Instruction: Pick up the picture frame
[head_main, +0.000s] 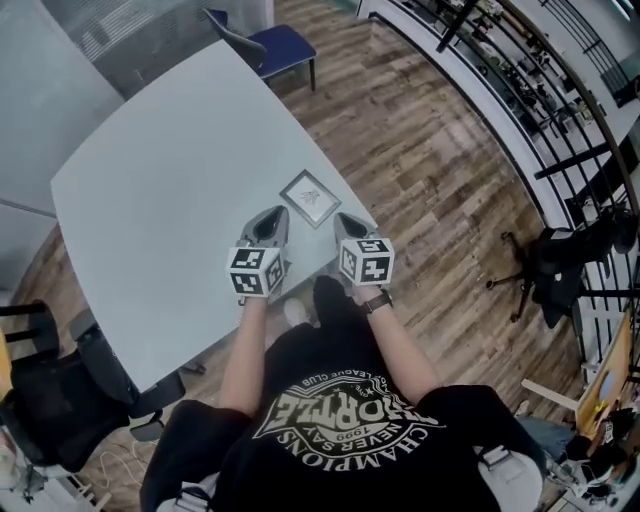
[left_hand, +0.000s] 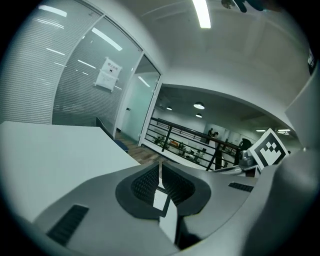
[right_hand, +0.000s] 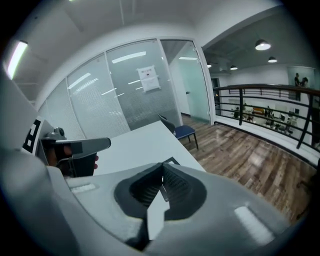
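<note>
The picture frame (head_main: 310, 198), small and square with a thin dark rim round a pale picture, lies flat on the pale grey table (head_main: 160, 190), close to its right edge. My left gripper (head_main: 277, 214) points at the frame's near-left side with its jaws shut and nothing between them. My right gripper (head_main: 341, 219) is just right of the frame's near corner, also shut and empty. In the right gripper view a corner of the frame (right_hand: 171, 161) peeks over the shut right gripper (right_hand: 163, 167). The left gripper view shows only the shut left gripper (left_hand: 160, 165) and bare table.
A blue chair (head_main: 285, 45) stands at the table's far corner. A black office chair (head_main: 560, 262) is on the wood floor to the right, with a railing (head_main: 530, 95) behind it. Another dark chair (head_main: 50, 400) sits at the near left.
</note>
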